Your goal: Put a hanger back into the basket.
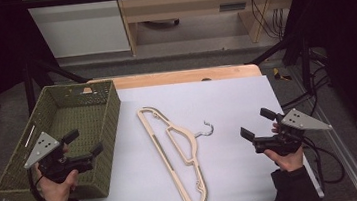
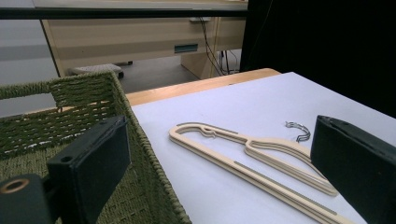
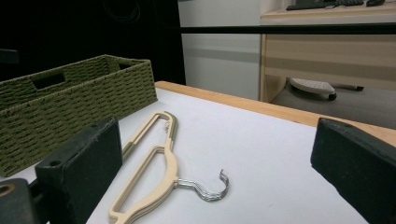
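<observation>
A beige hanger (image 1: pixel 175 156) is laid flat on the white table cover (image 1: pixel 227 100), roughly in the middle, with its metal hook (image 1: pixel 206 129) pointed toward the right side. From the gripper views it looks like more than one hanger is stacked there, since doubled edges and a couple of hook wires can be made out, but the count can't really be told for sure.

The left gripper (image 1: pixel 84 143) is held up at the near right corner of the green woven basket (image 1: pixel 25 146), jaws spread wide, nothing pinched between them. In the left gripper view the basket wall (image 2: pixel 140 154) is seen right beside the left jaw, and the hanger (image 2: pixel 252 158) is framed between the two jaws, further out on the cover.

The right gripper (image 1: pixel 257 124) is held over the right part of the cover, also spread wide open with nothing in it. It's kept apart from the hanger, with the hook being the nearest bit. In the right gripper view the hook (image 3: pixel 208 189) is seen between the jaws, the hanger body (image 3: pixel 154 168) running off toward the basket (image 3: pixel 70 107) behind.
</observation>
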